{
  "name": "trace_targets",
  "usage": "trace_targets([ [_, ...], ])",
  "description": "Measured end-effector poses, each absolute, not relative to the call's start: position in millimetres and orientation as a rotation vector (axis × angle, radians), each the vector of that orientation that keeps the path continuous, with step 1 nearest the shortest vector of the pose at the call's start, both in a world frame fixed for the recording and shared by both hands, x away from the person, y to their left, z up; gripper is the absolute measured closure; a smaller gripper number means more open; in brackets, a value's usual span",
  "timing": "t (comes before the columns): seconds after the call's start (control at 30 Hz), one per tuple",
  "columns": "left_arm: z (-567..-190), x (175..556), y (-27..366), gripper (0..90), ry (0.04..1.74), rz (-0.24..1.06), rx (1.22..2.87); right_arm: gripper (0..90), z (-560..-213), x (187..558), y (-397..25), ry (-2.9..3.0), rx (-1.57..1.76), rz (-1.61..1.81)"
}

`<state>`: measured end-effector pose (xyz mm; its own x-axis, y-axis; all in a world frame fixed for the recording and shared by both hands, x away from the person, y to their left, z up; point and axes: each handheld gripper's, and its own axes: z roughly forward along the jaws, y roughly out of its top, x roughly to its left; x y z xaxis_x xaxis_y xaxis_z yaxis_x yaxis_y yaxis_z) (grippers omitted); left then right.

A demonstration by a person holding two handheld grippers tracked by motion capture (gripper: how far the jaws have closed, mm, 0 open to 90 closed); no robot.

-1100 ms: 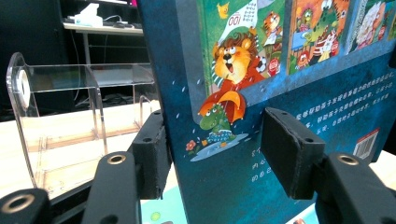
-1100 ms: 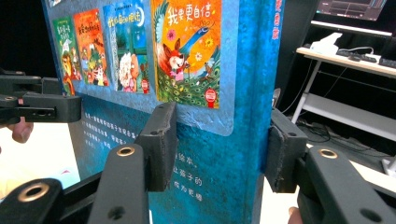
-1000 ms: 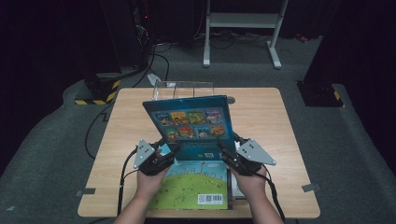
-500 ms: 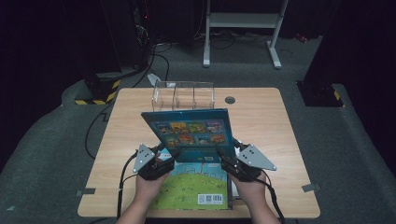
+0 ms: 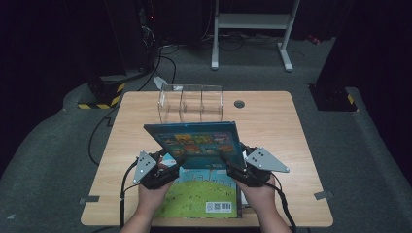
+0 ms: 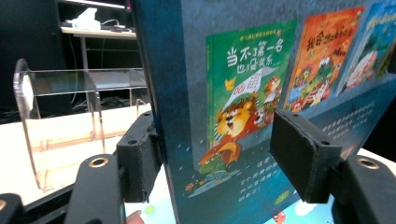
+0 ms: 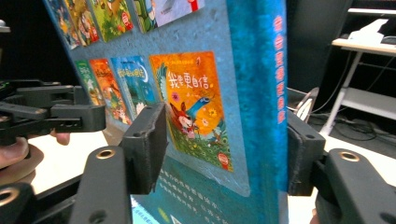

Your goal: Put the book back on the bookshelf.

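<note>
Book [image 5: 197, 142] has dropped lower and flatter since earlier, both grippers' fingers clamped on its edges; next, carry it into clear rack [image 5: 190, 103].

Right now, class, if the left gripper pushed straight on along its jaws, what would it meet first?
Probably the clear acrylic divided rack, beyond the blue picture book that the left gripper straddles; depth is uncertain.
</note>
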<state>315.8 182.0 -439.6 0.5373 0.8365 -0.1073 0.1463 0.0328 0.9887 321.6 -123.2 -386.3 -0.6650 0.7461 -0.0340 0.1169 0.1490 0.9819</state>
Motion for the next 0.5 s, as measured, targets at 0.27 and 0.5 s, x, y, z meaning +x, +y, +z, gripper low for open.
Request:
trace_targets([
  [0.27,-439.3,315.5,182.4,30.6,0.917,0.675,1.473,50.6,-388.6,316.8,-122.3,1.928,0.782,1.558],
  [0.5,-439.7,317.9,185.3,29.8,0.93,0.652,1.465,59.8,-390.0,313.0,-125.7,1.948,0.736,1.582],
])
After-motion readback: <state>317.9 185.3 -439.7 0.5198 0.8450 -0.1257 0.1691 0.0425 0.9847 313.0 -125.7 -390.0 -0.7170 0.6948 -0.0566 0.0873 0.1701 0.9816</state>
